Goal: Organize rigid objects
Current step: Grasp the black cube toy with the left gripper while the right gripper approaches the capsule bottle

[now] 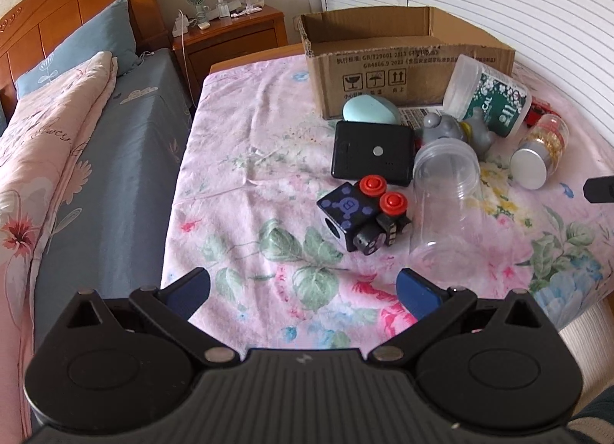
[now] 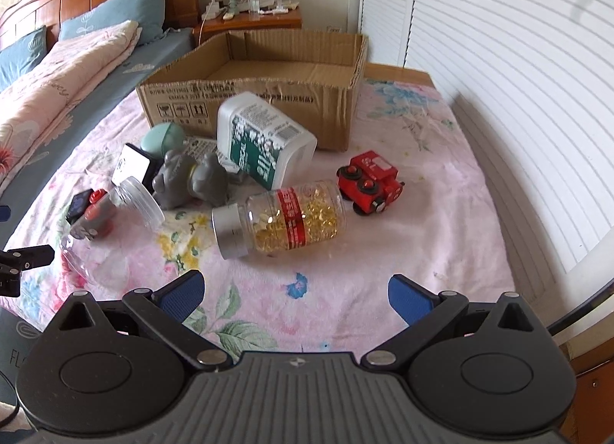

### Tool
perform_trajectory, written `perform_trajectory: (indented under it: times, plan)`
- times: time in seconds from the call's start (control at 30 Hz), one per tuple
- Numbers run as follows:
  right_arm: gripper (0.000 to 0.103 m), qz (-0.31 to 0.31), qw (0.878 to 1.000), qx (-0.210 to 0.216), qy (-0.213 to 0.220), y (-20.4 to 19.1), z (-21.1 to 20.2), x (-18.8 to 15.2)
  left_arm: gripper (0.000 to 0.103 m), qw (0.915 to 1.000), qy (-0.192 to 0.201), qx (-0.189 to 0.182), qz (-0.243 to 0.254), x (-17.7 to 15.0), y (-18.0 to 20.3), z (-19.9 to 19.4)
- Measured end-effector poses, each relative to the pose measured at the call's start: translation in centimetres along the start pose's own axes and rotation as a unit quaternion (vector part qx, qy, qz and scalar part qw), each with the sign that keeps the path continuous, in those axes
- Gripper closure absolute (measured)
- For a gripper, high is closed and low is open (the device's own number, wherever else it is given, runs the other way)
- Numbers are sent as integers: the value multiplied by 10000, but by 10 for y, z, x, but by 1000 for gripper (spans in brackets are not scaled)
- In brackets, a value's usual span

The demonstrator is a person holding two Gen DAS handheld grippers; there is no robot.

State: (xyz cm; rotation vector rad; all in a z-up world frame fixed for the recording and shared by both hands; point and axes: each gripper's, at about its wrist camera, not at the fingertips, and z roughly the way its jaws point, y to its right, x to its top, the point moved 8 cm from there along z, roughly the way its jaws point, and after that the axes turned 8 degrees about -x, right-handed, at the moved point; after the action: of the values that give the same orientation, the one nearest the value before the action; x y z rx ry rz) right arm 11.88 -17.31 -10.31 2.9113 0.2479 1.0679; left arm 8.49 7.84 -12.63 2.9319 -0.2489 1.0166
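An open cardboard box (image 1: pixel 406 60) (image 2: pixel 268 79) stands at the far side of the flowered table. In front of it lie a black toy train with red wheels (image 1: pixel 362 215), a black case (image 1: pixel 374 154), a clear empty jar (image 1: pixel 447 198) (image 2: pixel 115 221), a grey elephant figure (image 1: pixel 456 129) (image 2: pixel 192 179), a teal oval thing (image 1: pixel 370 110), a white-and-green bottle (image 1: pixel 487 98) (image 2: pixel 261 137), a capsule bottle with a silver cap (image 2: pixel 284 219) (image 1: pixel 541 152) and a red toy train (image 2: pixel 370 183). My left gripper (image 1: pixel 303 290) hovers open short of the black train. My right gripper (image 2: pixel 295 296) hovers open short of the capsule bottle.
A bed with a pink quilt (image 1: pixel 46 137) and blue pillows runs along the left. A wooden nightstand (image 1: pixel 230 37) with a small fan stands behind it. White louvred doors (image 2: pixel 499 60) close off the right side. The table's right edge (image 2: pixel 510 252) is near.
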Motion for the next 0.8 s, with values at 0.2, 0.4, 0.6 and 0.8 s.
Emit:
perform_trajectory:
  times: [0.2, 0.4, 0.6, 0.8]
  plan:
    - [0, -180, 9996, 59, -200, -11, 24, -4, 1, 9996, -204, -201, 55, -9, -1, 19]
    - [0, -249, 9991, 95, -342, -18, 43, -4, 1, 9980, -15, -468, 423, -8, 2, 24]
    - [0, -497, 9985, 41, -247, -23, 47, -5, 0, 9942, -21, -1013, 367, -4, -6, 32]
    - [0, -440, 9989, 34, -136, -22, 46, -5, 1, 9911, -125, -1138, 672, 5, -10, 37]
